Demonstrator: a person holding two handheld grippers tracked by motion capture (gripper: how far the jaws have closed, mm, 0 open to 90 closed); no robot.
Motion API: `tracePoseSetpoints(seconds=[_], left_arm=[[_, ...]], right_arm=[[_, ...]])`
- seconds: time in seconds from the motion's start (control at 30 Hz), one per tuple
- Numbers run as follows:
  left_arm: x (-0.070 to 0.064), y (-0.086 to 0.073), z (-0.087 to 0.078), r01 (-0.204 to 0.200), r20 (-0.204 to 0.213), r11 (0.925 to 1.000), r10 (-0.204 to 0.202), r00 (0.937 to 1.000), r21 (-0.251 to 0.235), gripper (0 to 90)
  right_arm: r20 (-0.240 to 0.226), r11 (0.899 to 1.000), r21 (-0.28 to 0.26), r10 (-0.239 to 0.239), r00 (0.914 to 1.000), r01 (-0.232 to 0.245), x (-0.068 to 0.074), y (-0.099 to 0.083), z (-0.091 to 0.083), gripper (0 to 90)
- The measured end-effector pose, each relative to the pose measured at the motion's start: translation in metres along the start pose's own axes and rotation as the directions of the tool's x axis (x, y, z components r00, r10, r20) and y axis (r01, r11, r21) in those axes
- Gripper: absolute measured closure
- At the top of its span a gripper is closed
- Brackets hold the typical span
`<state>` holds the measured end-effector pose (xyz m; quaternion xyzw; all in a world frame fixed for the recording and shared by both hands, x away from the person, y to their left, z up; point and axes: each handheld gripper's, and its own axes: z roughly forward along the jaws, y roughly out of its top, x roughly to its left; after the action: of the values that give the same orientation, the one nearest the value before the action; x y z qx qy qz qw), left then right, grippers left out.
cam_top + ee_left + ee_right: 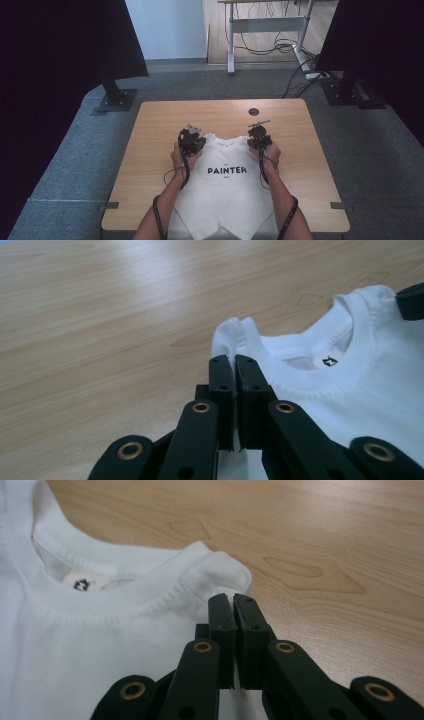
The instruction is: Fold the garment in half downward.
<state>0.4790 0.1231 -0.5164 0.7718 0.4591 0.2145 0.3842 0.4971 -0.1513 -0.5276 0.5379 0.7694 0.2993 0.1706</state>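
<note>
While both forearms reach up from the near edge of the table (150,130), the hands sit side by side at the top of a white T-shirt (225,200), one on each shoulder. At the shirt's left shoulder, the left hand (178,156) wraps the left gripper (191,141) and points it away from the person, low over the cloth; at the shirt's right shoulder, the right hand (271,151) carries the right gripper (259,137) in a matching pose. A cable trails back from each gripper along the forearm. From the left gripper's own camera, its jaws are pressed together with only a hairline seam between them, and the tips lie at the shirt's shoulder edge just beside the collar (320,385); whether any cloth is caught between them I cannot tell. From the right gripper's camera, its jaws are likewise pressed together, their tips right at the bunched corner of the other shoulder, again with no clear sign of cloth inside the seam. The shirt lies flat, front up, in the middle of the table's near half, collar toward the far side, its printed word PAINTER (227,170) just below the two grippers, and its hem hanging over the near edge. A small label (84,582) shows inside the collar.
</note>
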Motion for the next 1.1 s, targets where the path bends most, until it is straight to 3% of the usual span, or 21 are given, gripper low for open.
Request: tracePoseSetpoints(seconds=[0.13,0.33,0.63,0.9,1.1], left_arm=[[0.003,0.004,-0.001,0.014,-0.013,0.9999,-0.014,0.9998,-0.007,86.4],[0.005,0.013,-0.003,0.014,-0.022,0.9997,-0.014,0.9997,-0.02,86.5],[0.009,0.032,-0.006,0.008,-0.046,0.9987,-0.01,0.9989,-0.05,86.5],[0.021,0.054,-0.004,0.013,-0.081,0.9954,-0.021,0.9965,-0.095,86.5],[0.019,0.043,-0.012,0.024,-0.076,0.9943,-0.032,0.9966,-0.104,86.5]], right_arm=[[0.019,0.998,-0.045,0.038,0.9991,-0.037,0.003,0.0,-0.008,87.2],[0.04,0.995,-0.098,0.038,0.9985,-0.034,0.008,0.005,-0.017,87.1],[0.077,0.983,-0.176,0.068,0.9946,-0.054,0.004,0.014,-0.026,87.1],[0.093,0.953,-0.295,0.101,0.9905,-0.069,0.007,0.039,-0.028,87.2],[0.105,0.936,-0.349,0.088,0.9906,-0.047,0.021,0.03,-0.035,87.1]])
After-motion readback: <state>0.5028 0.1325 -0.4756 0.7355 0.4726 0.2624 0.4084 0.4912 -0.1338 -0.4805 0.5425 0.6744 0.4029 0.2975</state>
